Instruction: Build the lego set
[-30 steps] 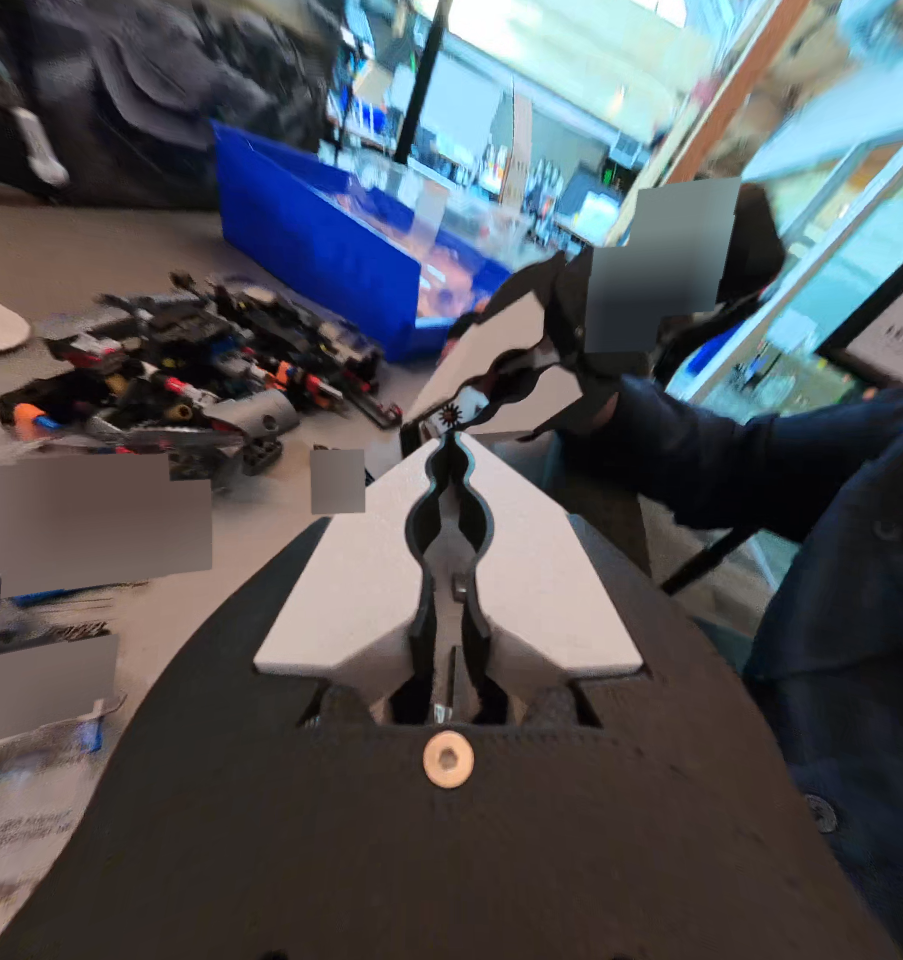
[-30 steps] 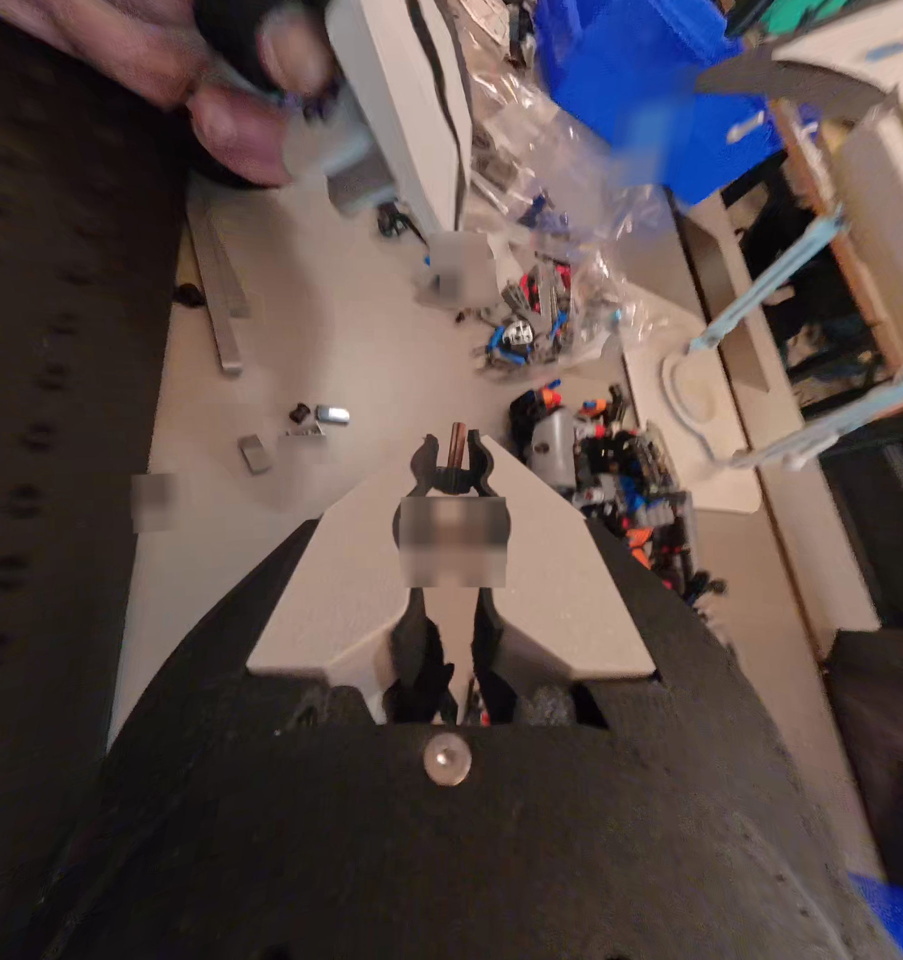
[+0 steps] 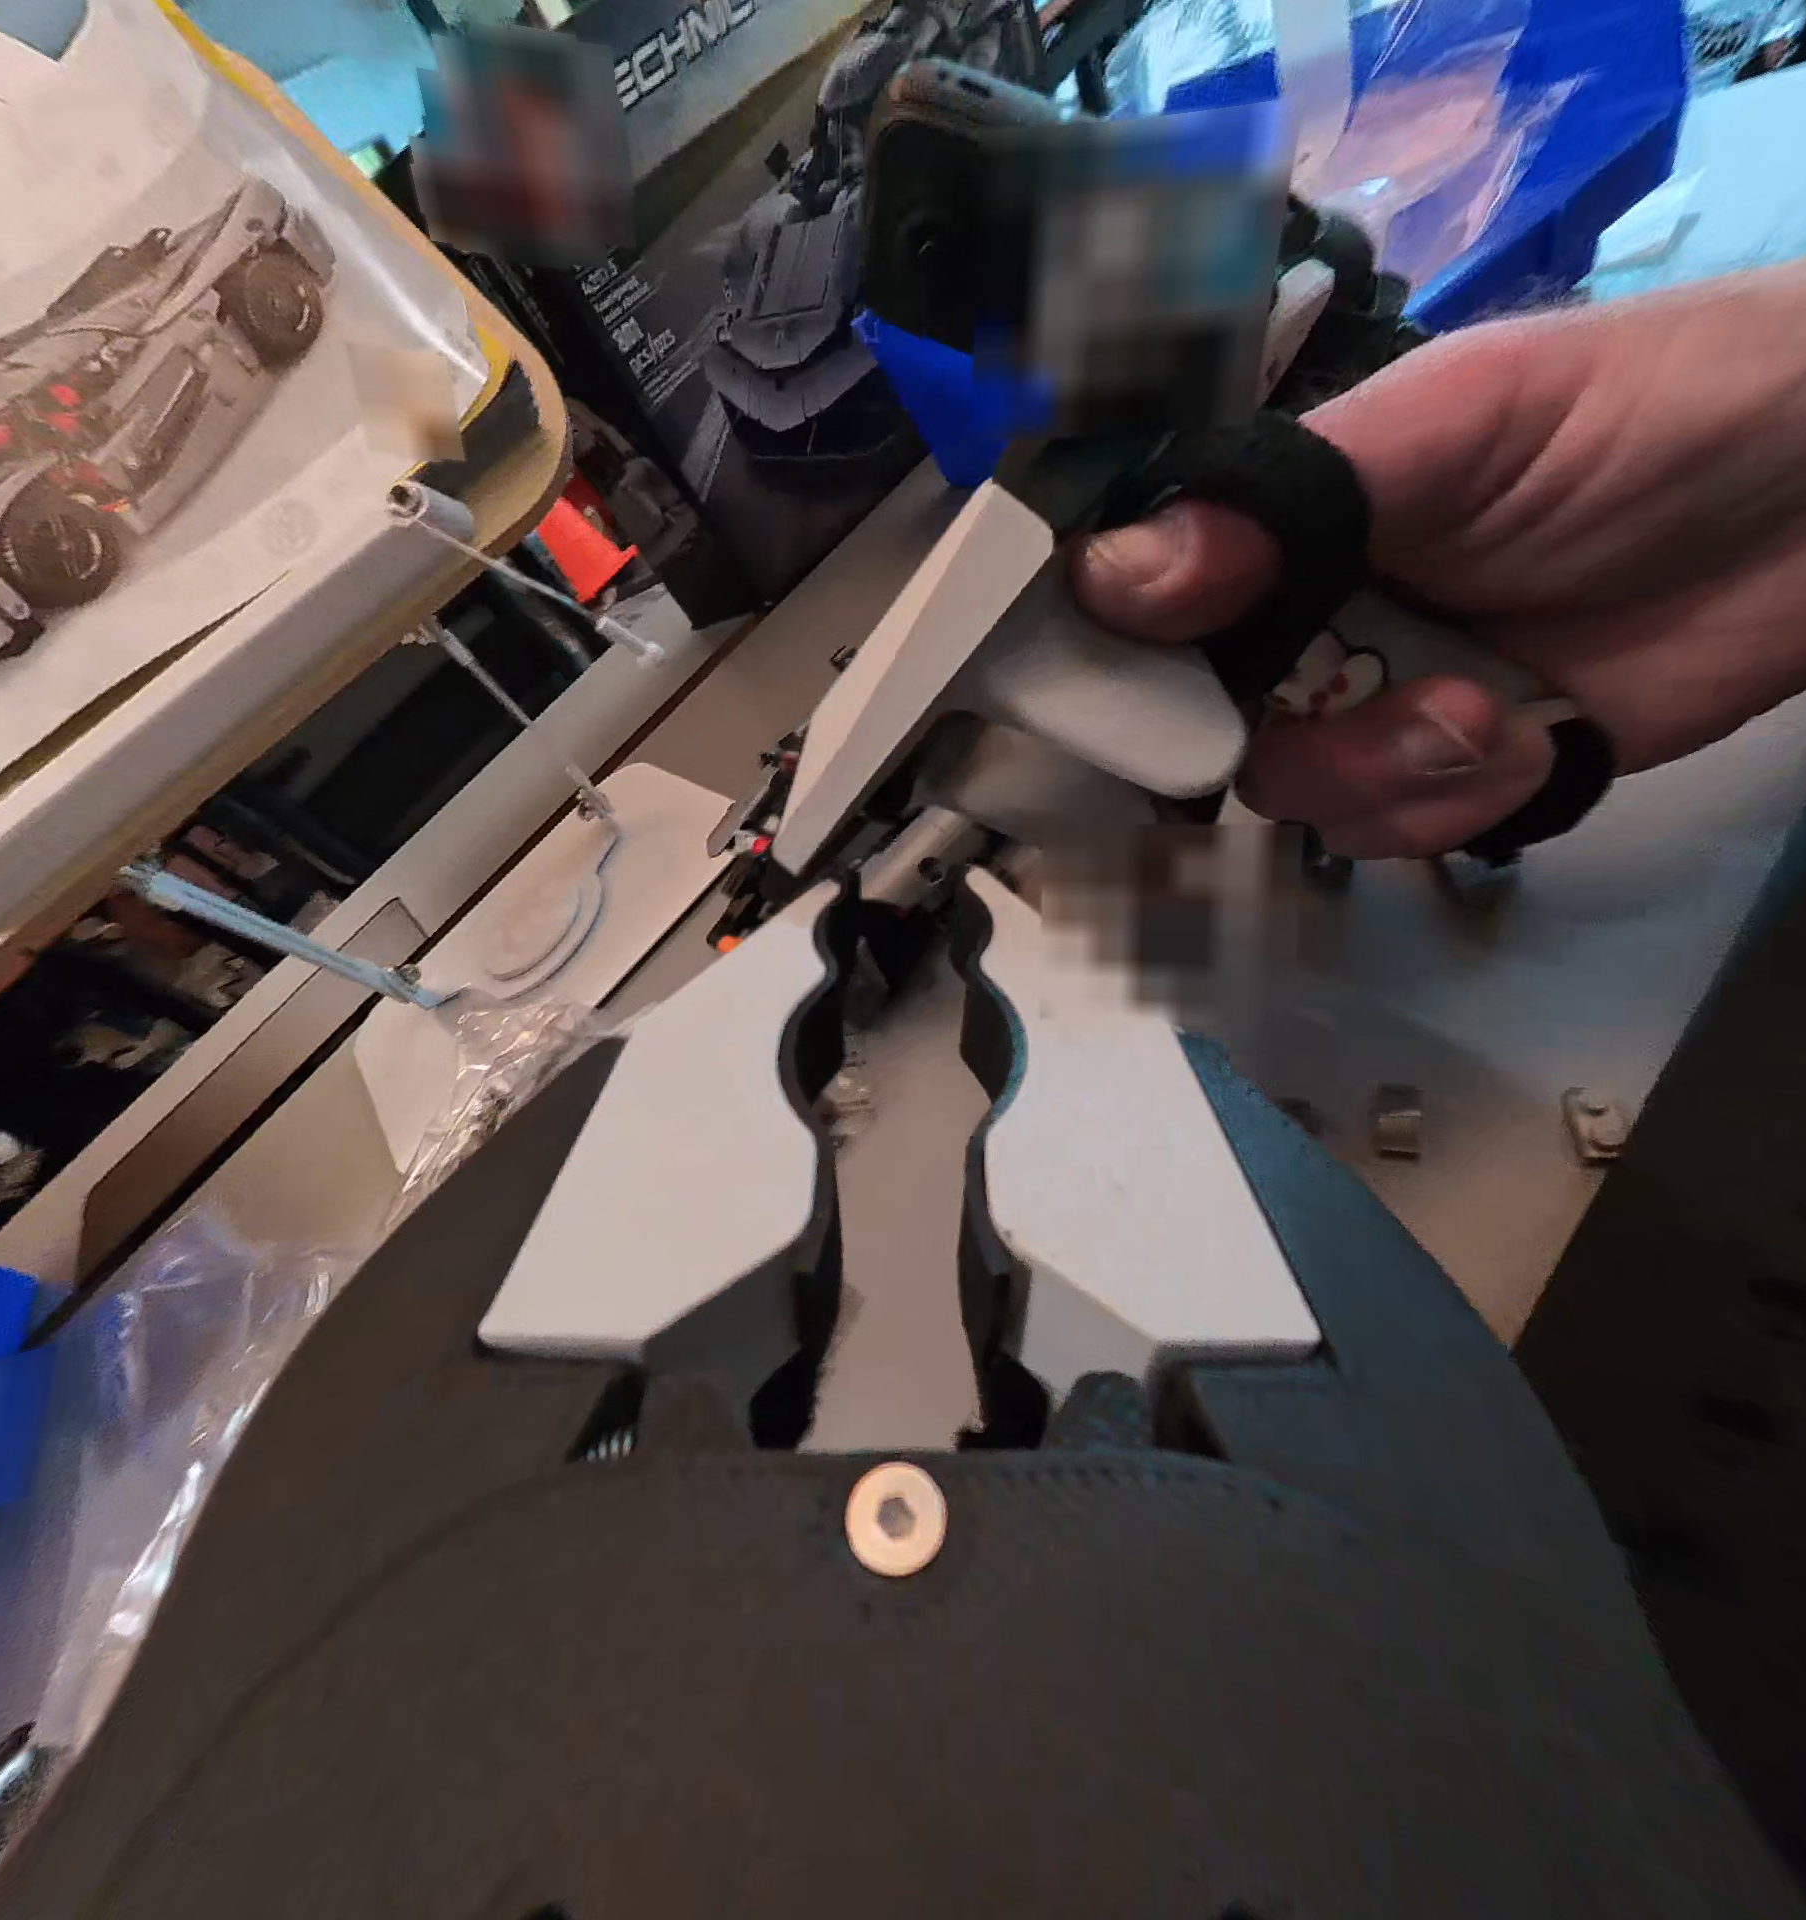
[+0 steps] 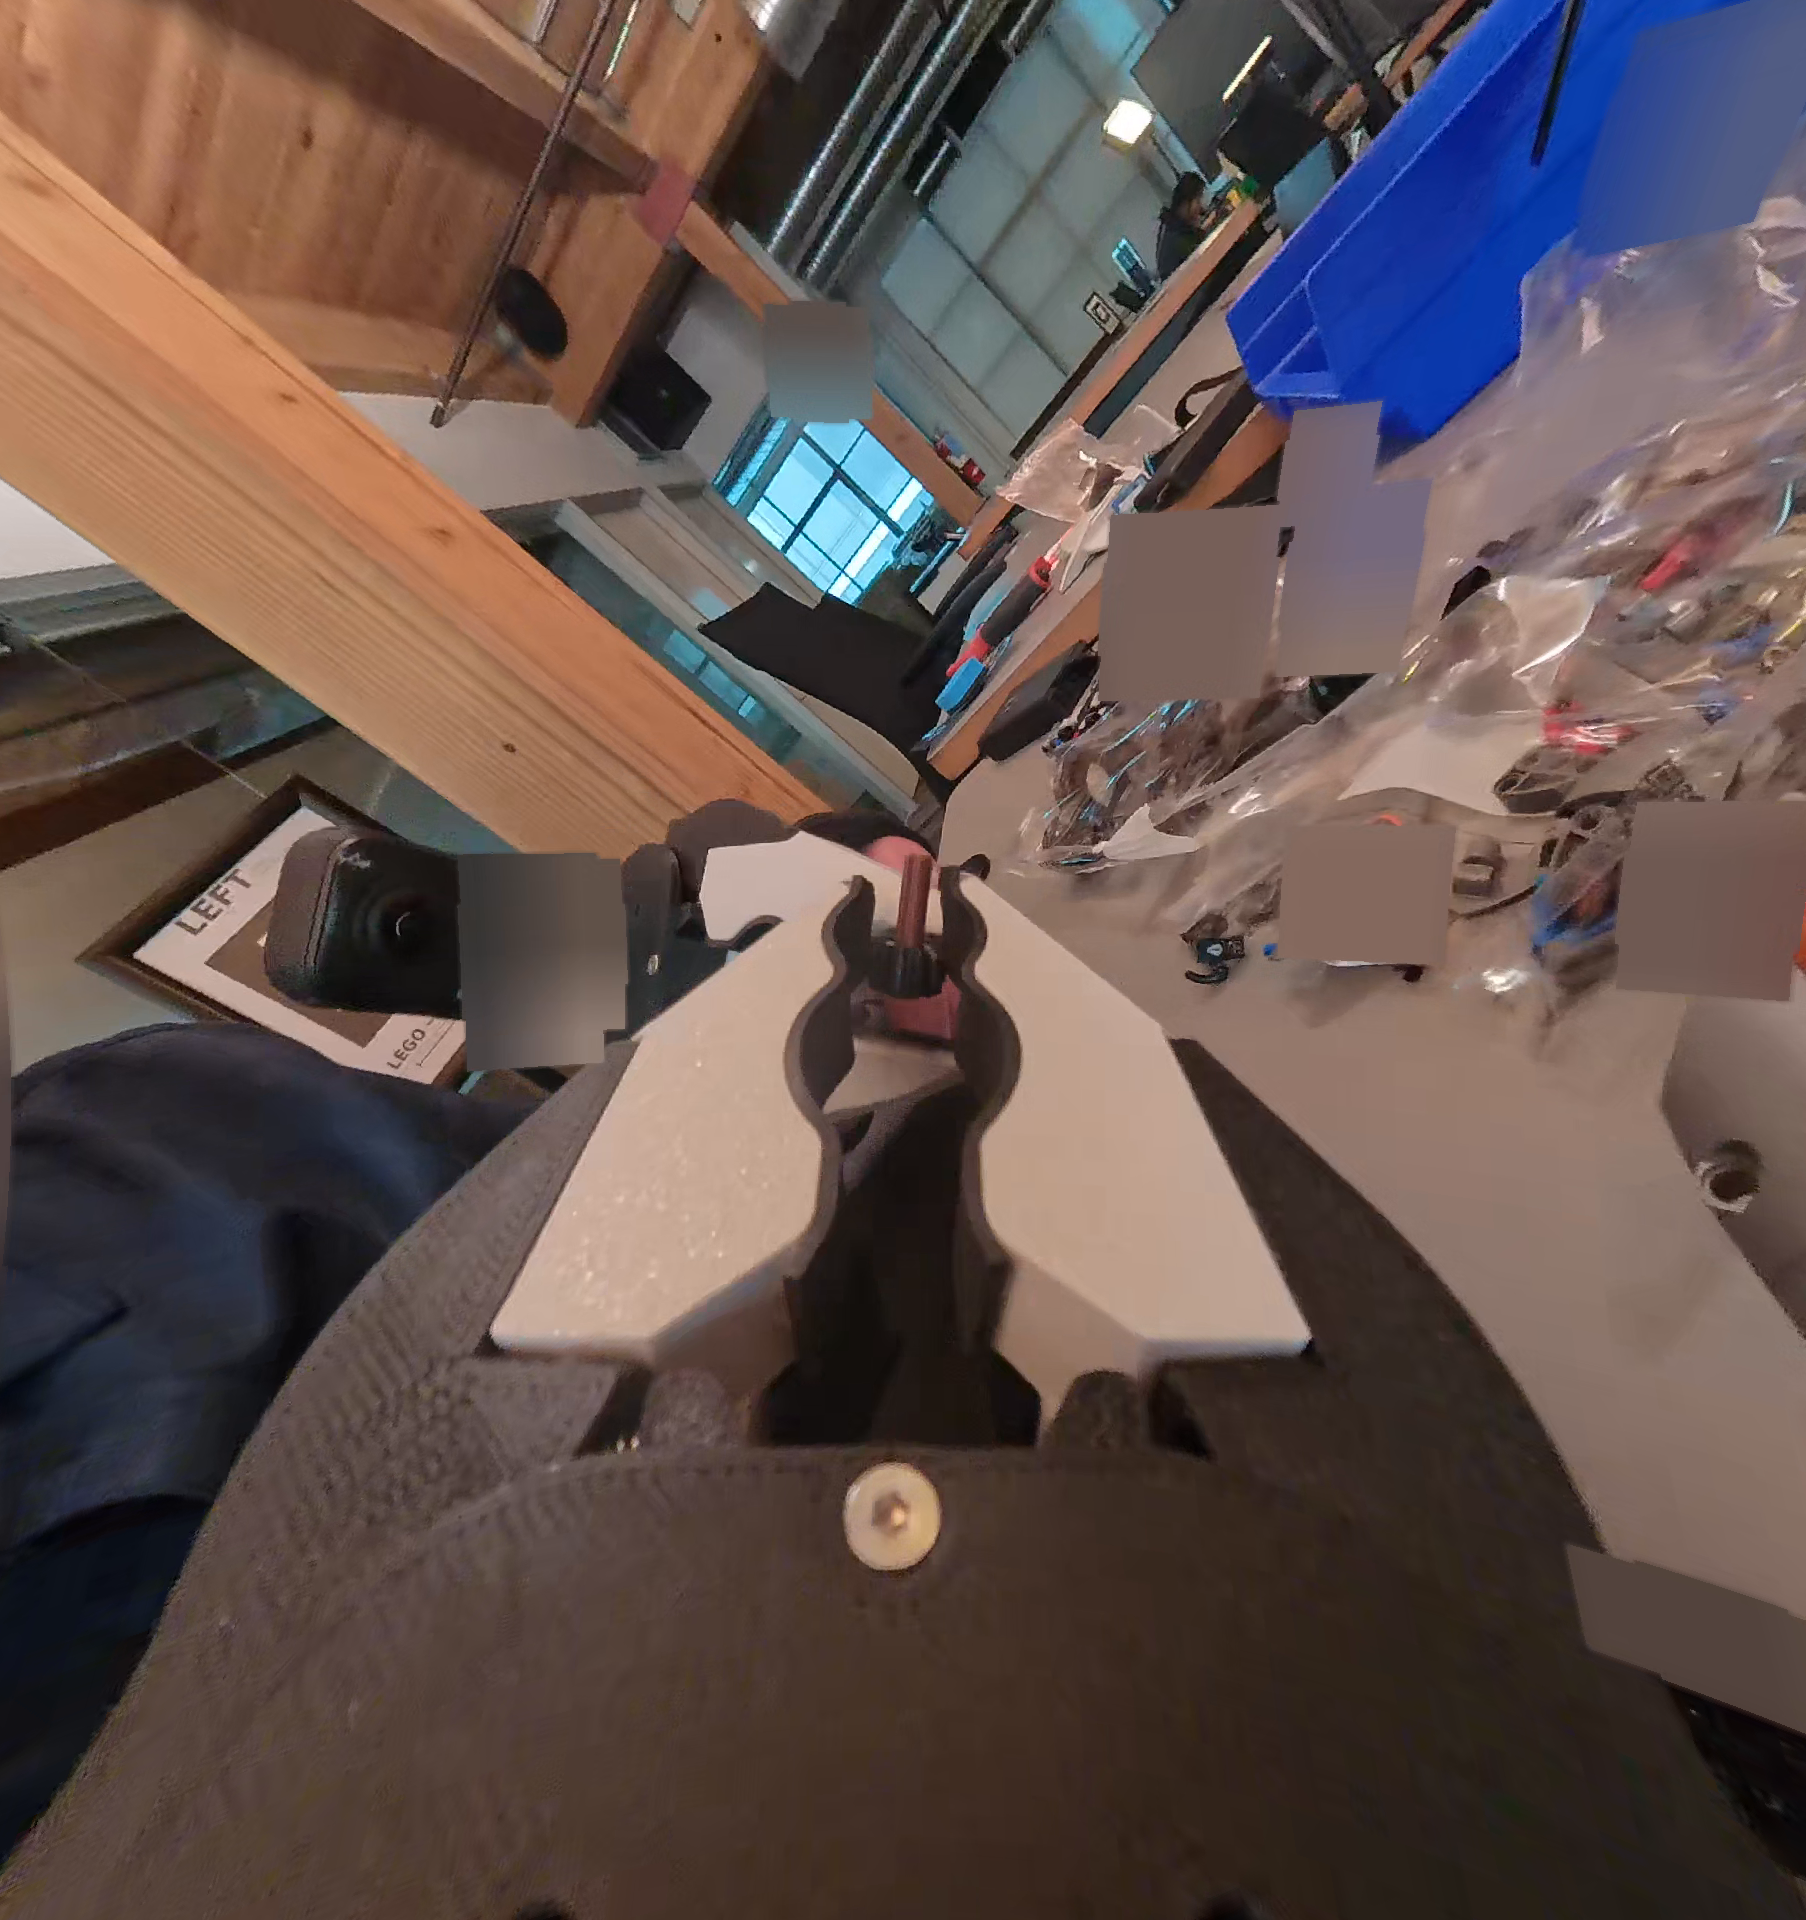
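The left gripper (image 3: pixel 904 935) has its fingers spread, a clear gap between them and nothing held. Just beyond their tips sits a grey Lego piece (image 3: pixel 914 862), under the right gripper (image 3: pixel 826 821), which a hand (image 3: pixel 1522 582) grips. In the right wrist view, the right gripper's (image 4: pixel 904 914) fingers pinch a short brown axle (image 4: pixel 911 902) with a small black part at its base. Right of those fingers, clear bags of Lego parts (image 4: pixel 1564 675) lie on the grey bench (image 4: pixel 1398 1091).
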`<action>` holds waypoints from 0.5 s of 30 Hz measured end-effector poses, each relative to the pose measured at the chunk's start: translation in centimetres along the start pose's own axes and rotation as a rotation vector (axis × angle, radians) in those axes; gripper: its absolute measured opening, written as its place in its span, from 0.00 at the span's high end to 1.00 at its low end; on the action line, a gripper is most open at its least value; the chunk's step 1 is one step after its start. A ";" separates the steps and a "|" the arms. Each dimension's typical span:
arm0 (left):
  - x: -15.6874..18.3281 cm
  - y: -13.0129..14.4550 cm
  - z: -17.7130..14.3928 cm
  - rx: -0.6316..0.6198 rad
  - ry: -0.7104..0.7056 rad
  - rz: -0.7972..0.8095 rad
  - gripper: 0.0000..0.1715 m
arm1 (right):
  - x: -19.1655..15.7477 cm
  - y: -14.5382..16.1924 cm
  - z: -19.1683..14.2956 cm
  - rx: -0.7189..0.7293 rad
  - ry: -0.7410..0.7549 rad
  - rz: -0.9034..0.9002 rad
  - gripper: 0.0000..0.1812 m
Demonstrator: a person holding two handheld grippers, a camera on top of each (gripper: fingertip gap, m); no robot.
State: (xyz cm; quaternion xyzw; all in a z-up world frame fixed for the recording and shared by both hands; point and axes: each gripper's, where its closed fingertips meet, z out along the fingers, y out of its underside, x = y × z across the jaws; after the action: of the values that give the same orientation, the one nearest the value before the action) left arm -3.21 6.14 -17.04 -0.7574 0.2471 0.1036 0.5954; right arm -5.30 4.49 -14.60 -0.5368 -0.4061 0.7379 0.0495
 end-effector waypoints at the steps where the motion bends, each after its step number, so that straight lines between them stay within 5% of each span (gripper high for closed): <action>1: -0.4 0.1 -0.1 -0.008 -0.023 0.008 0.94 | 0.0 0.0 0.1 0.002 0.007 0.002 0.94; 15: -0.6 -0.3 -0.4 -0.002 -0.065 0.017 1.00 | -1.0 -0.1 1.2 0.067 -0.058 0.083 0.87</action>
State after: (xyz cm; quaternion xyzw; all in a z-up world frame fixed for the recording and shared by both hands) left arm -3.62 5.94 -16.42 -0.7521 0.2339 0.1335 0.6015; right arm -5.92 3.42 -13.65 -0.5297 -0.3598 0.7677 0.0254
